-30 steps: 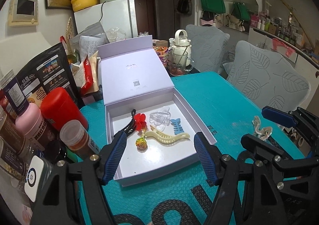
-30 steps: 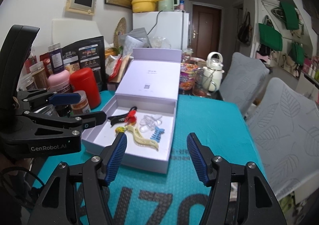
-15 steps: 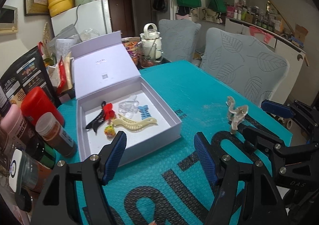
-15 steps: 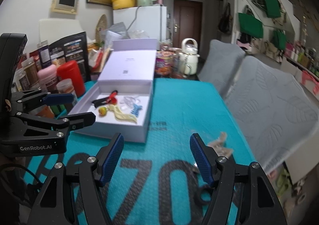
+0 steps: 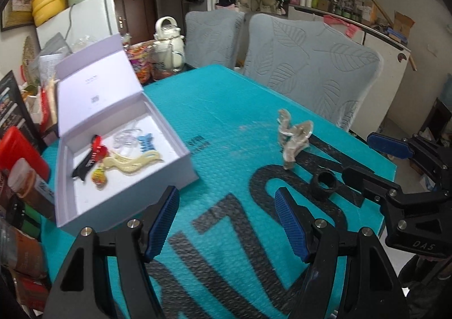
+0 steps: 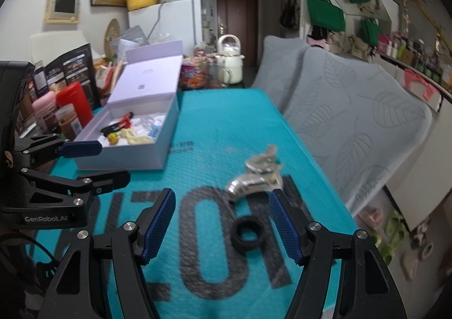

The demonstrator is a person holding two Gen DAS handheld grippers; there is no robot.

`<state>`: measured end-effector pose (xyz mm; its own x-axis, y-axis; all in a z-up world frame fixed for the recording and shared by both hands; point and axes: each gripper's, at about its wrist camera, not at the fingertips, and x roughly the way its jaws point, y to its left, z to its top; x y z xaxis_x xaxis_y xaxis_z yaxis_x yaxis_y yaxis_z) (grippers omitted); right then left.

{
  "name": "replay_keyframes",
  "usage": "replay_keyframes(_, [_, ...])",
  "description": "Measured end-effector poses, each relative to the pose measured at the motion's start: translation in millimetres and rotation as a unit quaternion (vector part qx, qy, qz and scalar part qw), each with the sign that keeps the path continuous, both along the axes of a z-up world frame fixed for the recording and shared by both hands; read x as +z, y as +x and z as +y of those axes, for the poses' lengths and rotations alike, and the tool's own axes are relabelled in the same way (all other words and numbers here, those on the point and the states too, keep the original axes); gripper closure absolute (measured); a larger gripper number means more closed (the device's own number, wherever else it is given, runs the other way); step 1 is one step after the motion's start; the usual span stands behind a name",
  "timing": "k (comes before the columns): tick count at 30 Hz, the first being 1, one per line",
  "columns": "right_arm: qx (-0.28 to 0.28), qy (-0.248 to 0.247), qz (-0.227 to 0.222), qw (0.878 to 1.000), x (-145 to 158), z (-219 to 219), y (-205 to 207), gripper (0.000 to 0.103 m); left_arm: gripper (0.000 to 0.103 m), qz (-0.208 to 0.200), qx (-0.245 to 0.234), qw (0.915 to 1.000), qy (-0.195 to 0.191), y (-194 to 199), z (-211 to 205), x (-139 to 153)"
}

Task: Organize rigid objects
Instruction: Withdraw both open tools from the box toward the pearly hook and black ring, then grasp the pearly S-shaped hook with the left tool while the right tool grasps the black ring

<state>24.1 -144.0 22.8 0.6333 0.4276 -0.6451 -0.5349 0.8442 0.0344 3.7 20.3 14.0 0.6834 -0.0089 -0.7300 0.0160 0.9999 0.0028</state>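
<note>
An open lilac box (image 5: 124,183) (image 6: 147,149) sits on the teal mat at the left. It holds several hair clips: a black-and-red one (image 5: 90,158), a cream one (image 5: 132,162), a blue one (image 5: 147,144) and a clear one. A translucent beige claw clip (image 5: 293,138) (image 6: 260,175) stands on the mat to the right. A black ring (image 5: 325,182) (image 6: 245,235) lies near it. My left gripper (image 5: 226,223) is open and empty near the mat's front edge. My right gripper (image 6: 221,223) is open, low over the mat, with the ring between its fingers' line.
Jars, a red canister (image 6: 75,101) and packets crowd the left edge behind the box. A kettle (image 5: 169,45) and a glass mug stand at the far end. Two grey chairs (image 6: 353,121) line the mat's right side.
Both grippers have swung right, away from the box. The beige claw clip and the black ring have come into view ahead of the right gripper.
</note>
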Motion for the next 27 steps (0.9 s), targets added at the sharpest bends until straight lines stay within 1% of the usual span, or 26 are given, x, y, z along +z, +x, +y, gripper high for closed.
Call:
replay_keyframes(9, [-0.017, 0.007, 0.023, 1.000, -24, -27, 9, 0.034, 0.033, 0.012, -0.011, 0.9997, -0.018, 13, -20, -16])
replay_keyframes(14, [-0.018, 0.008, 0.042, 0.999, -41, -31, 19, 0.034, 0.033, 0.031, -0.008, 0.9992, -0.023, 20, -24, -31])
replay_keyframes(16, [-0.015, 0.010, 0.052, 0.998, -50, -31, 24, 0.034, 0.033, 0.040, -0.002, 0.9988, -0.029, 23, -23, -37])
replay_keyframes(20, [-0.008, 0.016, 0.066, 0.998, -61, -31, 33, 0.034, 0.033, 0.059, 0.009, 0.9965, -0.059, 29, -18, -48])
replay_keyframes(23, [0.002, 0.016, 0.078, 0.997, -71, -27, 40, 0.034, 0.033, 0.067, 0.019, 0.9958, -0.058, 37, -16, -53])
replay_keyframes(26, [0.014, 0.016, 0.100, 0.995, -82, -24, 48, 0.034, 0.033, 0.073, 0.022, 0.9949, -0.066, 45, -15, -56])
replay_keyframes(27, [0.014, 0.016, 0.108, 0.994, -87, -24, 52, 0.039, 0.033, 0.073, 0.023, 0.9947, -0.068, 47, -15, -56])
